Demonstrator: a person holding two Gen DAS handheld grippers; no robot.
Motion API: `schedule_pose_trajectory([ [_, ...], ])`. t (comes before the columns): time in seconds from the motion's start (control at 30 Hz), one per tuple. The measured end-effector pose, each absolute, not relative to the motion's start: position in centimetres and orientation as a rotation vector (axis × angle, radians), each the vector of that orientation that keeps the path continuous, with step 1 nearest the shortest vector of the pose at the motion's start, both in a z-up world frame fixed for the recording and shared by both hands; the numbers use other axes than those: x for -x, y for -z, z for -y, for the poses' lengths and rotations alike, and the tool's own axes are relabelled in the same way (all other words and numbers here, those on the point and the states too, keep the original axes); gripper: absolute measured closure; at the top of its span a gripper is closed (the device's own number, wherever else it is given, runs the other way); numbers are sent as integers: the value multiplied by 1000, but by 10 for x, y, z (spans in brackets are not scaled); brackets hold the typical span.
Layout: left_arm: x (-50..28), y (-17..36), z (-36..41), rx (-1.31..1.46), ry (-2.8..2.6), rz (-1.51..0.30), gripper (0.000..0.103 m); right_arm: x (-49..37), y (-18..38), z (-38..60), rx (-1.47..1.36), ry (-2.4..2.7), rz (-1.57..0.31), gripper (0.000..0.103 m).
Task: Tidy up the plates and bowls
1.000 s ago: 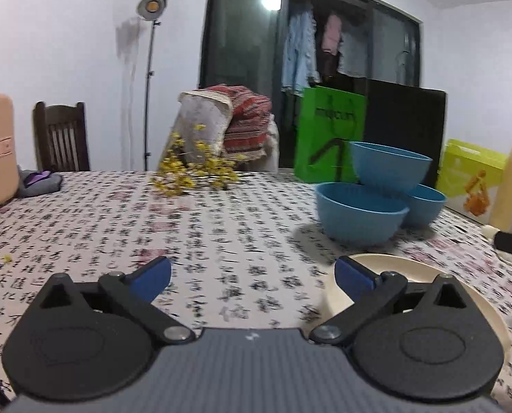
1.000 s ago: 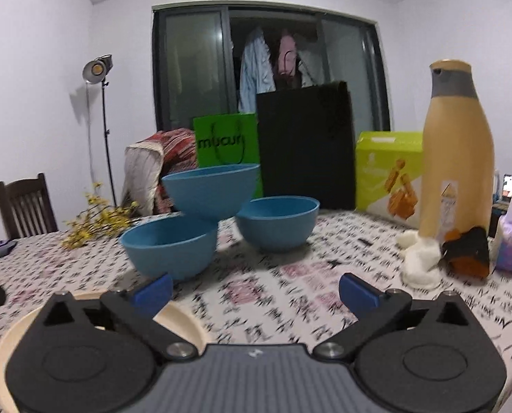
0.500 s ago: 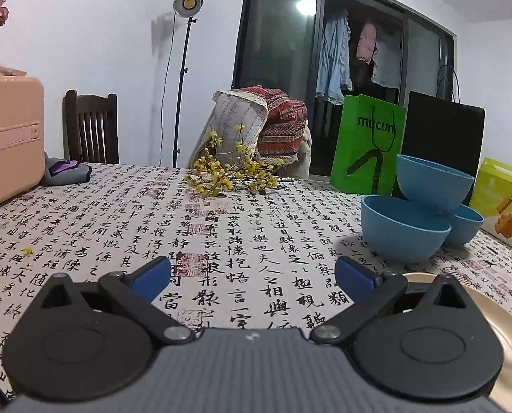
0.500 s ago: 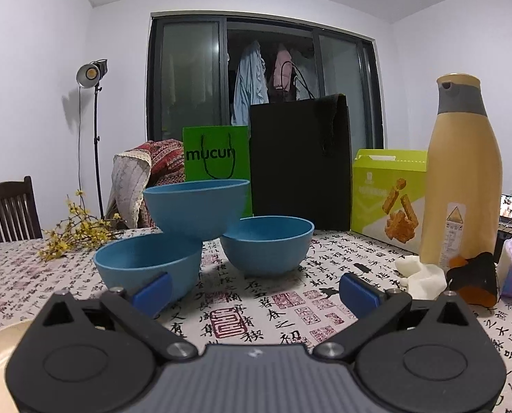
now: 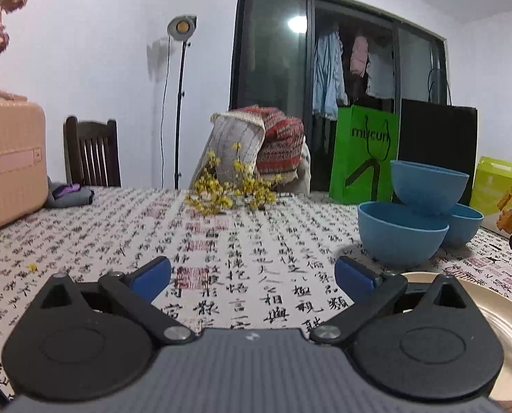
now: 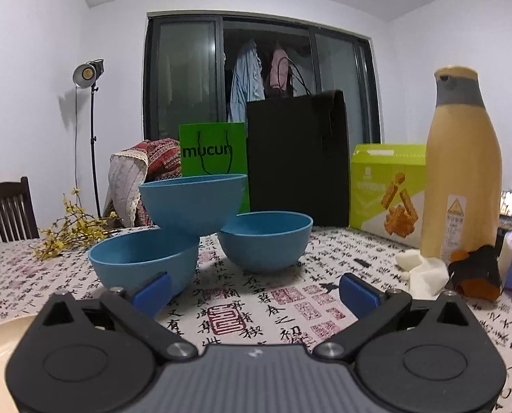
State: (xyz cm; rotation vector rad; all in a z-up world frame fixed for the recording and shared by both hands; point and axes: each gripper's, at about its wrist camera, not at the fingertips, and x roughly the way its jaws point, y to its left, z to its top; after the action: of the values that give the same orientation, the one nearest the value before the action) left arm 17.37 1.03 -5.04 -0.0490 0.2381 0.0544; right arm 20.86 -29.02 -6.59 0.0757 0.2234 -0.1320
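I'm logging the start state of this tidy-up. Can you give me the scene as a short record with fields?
surface: table with calligraphy-print cloth
bowls: three blue; top bowl rests on the rims of left bowl and right bowl
plate: cream plate, near edge of the table, in front of the bowls
left gripper: open, empty, over the cloth
right gripper: open, empty, facing the bowls
clutter: tan bottle, green box, yellow flowers
task progress: nothing gripped yet

dim indoor light | floor lamp (image 5: 181, 27) glaring | soft shadows | fisheye-bent edges | slight blur
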Motion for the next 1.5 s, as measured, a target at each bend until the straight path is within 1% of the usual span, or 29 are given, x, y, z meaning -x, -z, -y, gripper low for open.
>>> schedule_pose_trajectory([
  [0.27,-165,48,-13,67,-59,-179,0,-202,63,285,-42,147,-181,0],
  [1.0,-160,49,-10,49,-46,-166,0,-202,65,286,-55,128,-181,0],
  [1.5,-165,49,-12,58,-38,-190,0,-204,65,286,-56,130,-197,0],
])
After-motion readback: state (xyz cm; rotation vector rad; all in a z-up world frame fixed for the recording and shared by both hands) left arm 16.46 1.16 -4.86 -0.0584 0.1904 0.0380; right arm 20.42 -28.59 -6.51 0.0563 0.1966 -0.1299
